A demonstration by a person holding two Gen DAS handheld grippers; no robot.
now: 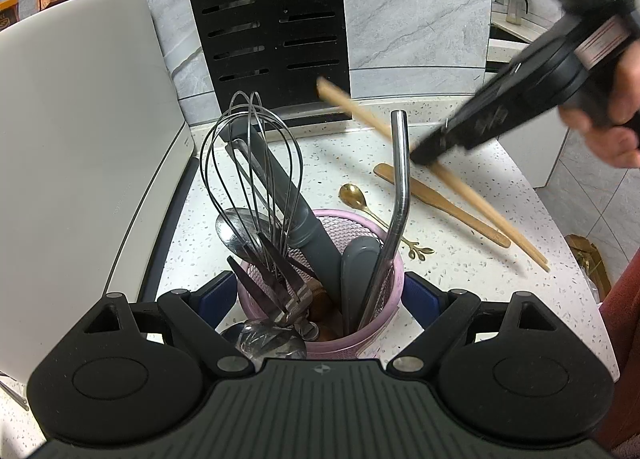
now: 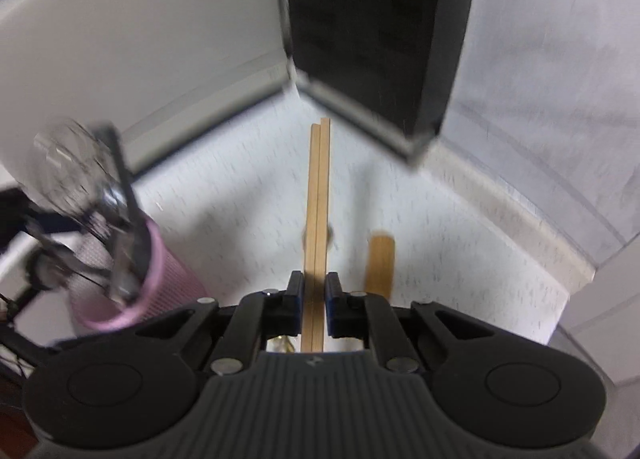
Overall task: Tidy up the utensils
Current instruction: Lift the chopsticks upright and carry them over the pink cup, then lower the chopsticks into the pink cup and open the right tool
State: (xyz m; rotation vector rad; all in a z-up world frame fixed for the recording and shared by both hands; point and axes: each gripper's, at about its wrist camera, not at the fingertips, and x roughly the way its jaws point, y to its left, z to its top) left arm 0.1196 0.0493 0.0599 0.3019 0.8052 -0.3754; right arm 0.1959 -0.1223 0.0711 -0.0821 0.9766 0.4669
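A pink mesh utensil holder stands on the speckled counter between the blue pads of my left gripper, which is shut on it. It holds a wire whisk, a bent steel straw, spoons and grey-handled tools. My right gripper is shut on a pair of wooden chopsticks and holds them slanted above the counter, right of the holder. In the blurred right wrist view the chopsticks run straight out between the pads of the right gripper, and the pink holder sits at the left.
A wooden spatula and a gold spoon lie on the counter behind the holder. A black slotted knife block stands against the marble wall. A white board leans at the left. The counter edge curves away on the right.
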